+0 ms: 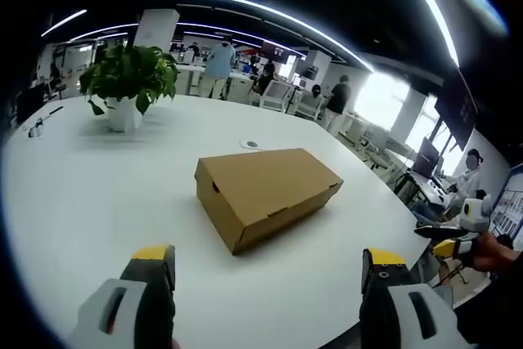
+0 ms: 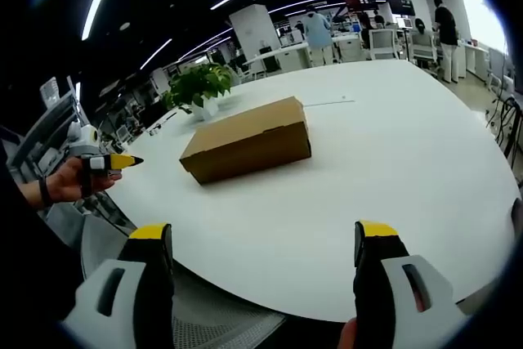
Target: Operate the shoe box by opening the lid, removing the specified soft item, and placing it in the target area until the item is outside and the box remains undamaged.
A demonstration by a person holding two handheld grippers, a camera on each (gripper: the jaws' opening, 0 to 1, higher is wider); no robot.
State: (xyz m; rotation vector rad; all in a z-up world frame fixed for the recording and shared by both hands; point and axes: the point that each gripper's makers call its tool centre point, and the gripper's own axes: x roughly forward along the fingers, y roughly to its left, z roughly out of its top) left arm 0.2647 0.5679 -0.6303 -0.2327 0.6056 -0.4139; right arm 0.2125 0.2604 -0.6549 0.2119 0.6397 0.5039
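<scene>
Nothing is done yet: the shoe box (image 1: 267, 194) sits closed at frame center on the white surface (image 1: 98, 194). Your left claw (image 1: 267, 271) and right claw (image 2: 265, 255) both gape wide, empty, short of the box; lid, soft item and placing all remain.

White table (image 1: 98, 194): shoe box (image 1: 265, 194), plant (image 1: 127, 79), perhaps disc (image 1: 252, 144).

The shoe box (image 1: 267, 195) looks like plain brown cardboard, matt and smooth, with crisp folded edges. The counter (image 1: 98, 194) under it is a smooth white surface with a faint sheen. Each claw, left claw (image 1: 269, 270) and right claw (image 2: 265, 249), appears grey plastic, its jaws tipped in yellow.
</scene>
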